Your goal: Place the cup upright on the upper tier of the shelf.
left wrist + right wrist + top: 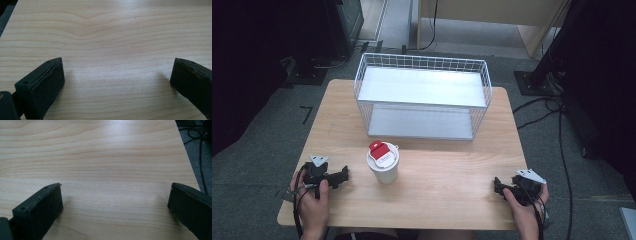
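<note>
White cup (383,166) with red-and-white lid stood upright on wooden table (452,185), just in front of empty two-tier wire shelf (422,95). Left gripper (343,175) rested near cup's left, right gripper (497,185) well apart to its right; both jaws wide, empty. Nothing apparently begun; cup untouched.

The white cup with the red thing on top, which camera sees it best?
The high view: the white cup stands whole near the middle of the table, in front of the wire rack. Both gripper views look along open jaws at bare wood, so they tell you nothing about the cup.
</note>
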A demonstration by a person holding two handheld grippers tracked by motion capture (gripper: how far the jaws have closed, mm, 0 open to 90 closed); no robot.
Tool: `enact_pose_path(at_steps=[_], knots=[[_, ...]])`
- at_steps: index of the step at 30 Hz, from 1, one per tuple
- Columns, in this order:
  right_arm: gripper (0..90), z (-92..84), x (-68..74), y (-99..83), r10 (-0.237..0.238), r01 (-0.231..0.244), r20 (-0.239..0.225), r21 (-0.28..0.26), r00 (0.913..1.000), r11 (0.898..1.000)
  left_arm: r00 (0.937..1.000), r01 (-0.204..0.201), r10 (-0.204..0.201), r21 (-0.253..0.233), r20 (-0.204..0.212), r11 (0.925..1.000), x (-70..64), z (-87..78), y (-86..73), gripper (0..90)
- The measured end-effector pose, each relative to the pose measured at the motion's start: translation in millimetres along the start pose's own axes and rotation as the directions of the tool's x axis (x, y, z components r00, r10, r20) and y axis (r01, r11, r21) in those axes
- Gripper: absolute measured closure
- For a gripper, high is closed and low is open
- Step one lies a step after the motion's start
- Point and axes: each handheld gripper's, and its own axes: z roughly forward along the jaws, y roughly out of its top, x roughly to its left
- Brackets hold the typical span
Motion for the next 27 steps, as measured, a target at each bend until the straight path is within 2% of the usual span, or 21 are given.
enact_pose_path(at_steps=[3, 4, 5, 7, 8, 9, 10, 11, 12, 13, 14, 15, 16, 18, 20, 21, 22, 24, 25, 27], knots=[[0.6, -2.7, 5.2, 0.1, 0.021, -0.021, 0.044, 0.013, 0.9988, 1.0, 1.0, 0.0, 0.0, 0.0, 0.0, 1.0, 0.0, 0.0, 0.0, 0.0], [3.3, -4.3, 9.3, -0.5, 0.013, -0.013, 0.065, 0.004, 0.9978, 1.0, 1.0, 0.001, -0.001, 0.0, 0.0, 1.0, 0.0, 0.0, 0.0, 0.0], [3.3, -4.3, 9.3, -0.5, 0.013, -0.013, 0.065, 0.004, 0.9978, 1.0, 1.0, 0.001, -0.001, 0.0, 0.0, 1.0, 0.0, 0.0, 0.0, 0.0], [5.5, -8.1, 19.5, -0.2, -0.006, 0.008, 0.096, -0.019, 0.9954, 1.0, 1.0, 0.0, 0.0, 0.0, 0.0, 1.0, 0.0, 0.0, 0.0, 0.0], [5.4, -11.8, 27.7, 2.7, -0.003, 0.005, 0.069, -0.038, 0.9976, 0.999, 1.0, 0.001, -0.001, 0.0, 0.0, 1.0, 0.0, 0.0, 0.0, 0.0], [5.4, -11.8, 27.7, 2.7, -0.003, 0.005, 0.069, -0.038, 0.9976, 0.999, 1.0, 0.001, -0.001, 0.0, 0.0, 1.0, 0.0, 0.0, 0.0, 0.0], [5.4, -15.1, 36.4, 6.3, -0.004, 0.007, 0.037, -0.063, 0.9993, 0.998, 1.0, 0.001, -0.001, 0.0, 0.0, 1.0, 0.0, 0.0, 0.0, 0.0], [5.4, -15.1, 36.4, 6.3, -0.004, 0.007, 0.037, -0.063, 0.9993, 0.998, 1.0, 0.002, -0.002, 0.0, 0.0, 1.0, -0.1, 0.0, 0.0, 0.0], [4.9, -16.7, 46.0, 9.5, -0.022, 0.023, 0.009, -0.069, 0.9997, 0.997, 1.0, 0.002, -0.002, 0.0, 0.0, 1.0, -0.1, 0.0, 0.0, 0.0], [4.9, -16.7, 46.0, 9.5, -0.022, 0.023, 0.009, -0.069, 0.9997, 0.997, 1.0, 0.002, -0.002, 0.0, 0.0, 1.0, -0.1, 0.0, 0.0, 0.0], [4.3, -17.0, 56.2, 11.8, -0.037, 0.036, -0.023, -0.063, 0.9991, 0.997, 1.0, 0.001, -0.001, 0.0, 0.0, 1.0, -0.1, 0.0, 0.0, 0.0], [4.3, -17.0, 56.2, 11.8, -0.037, 0.036, -0.023, -0.063, 0.9991, 0.997, 1.0, 0.002, -0.002, 0.0, 0.0, 1.0, -0.1, 0.0, 0.0, 0.0], [3.9, -17.0, 66.6, 14.4, -0.05, 0.047, -0.052, -0.06, 0.9974, 0.997, 1.0, 0.002, -0.002, 0.0, 0.0, 1.0, -0.1, 0.0, 0.0, 0.0], [3.9, -17.2, 70.5, 15.7, -0.049, 0.045, -0.065, -0.06, 0.9967, 0.997, 1.0, 0.002, -0.002, -0.001, 0.001, 1.0, -0.1, 0.0, -0.1, 0.0], [3.9, -19.0, 86.6, 22.3, -0.059, 0.051, -0.097, -0.08, 0.9936, 0.995, 1.0, 0.002, -0.002, 0.0, 0.0, 1.0, -0.1, 0.0, 0.0, 0.0], [3.9, -19.0, 86.6, 22.3, -0.059, 0.051, -0.097, -0.08, 0.9936, 0.995, 1.0, 0.002, -0.002, 0.0, 0.0, 1.0, -0.1, 0.0, 0.0, 0.0], [3.9, -19.9, 96.2, 26.2, -0.07, 0.059, -0.113, -0.096, 0.9912, 0.994, 1.0, 0.001, -0.001, 0.0, 0.001, 1.0, -0.1, 0.0, 0.0, 0.0], [3.9, -20.4, 99.7, 27.5, -0.075, 0.063, -0.118, -0.098, 0.9901, 0.993, 1.0, 0.001, -0.001, 0.0, 0.001, 1.0, -0.1, 0.0, 0.0, 0.0], [3.9, -21.3, 110.5, 30.9, -0.089, 0.074, -0.136, -0.11, 0.9867, 0.991, 1.0, 0.001, -0.001, 0.0, 0.001, 1.0, -0.1, 0.0, 0.0, 0.0], [3.9, -21.6, 118.2, 33.0, -0.104, 0.087, -0.147, -0.116, 0.9837, 0.989, 1.0, 0.001, -0.001, 0.0, 0.001, 1.0, -0.1, 0.0, 0.0, 0.0]])
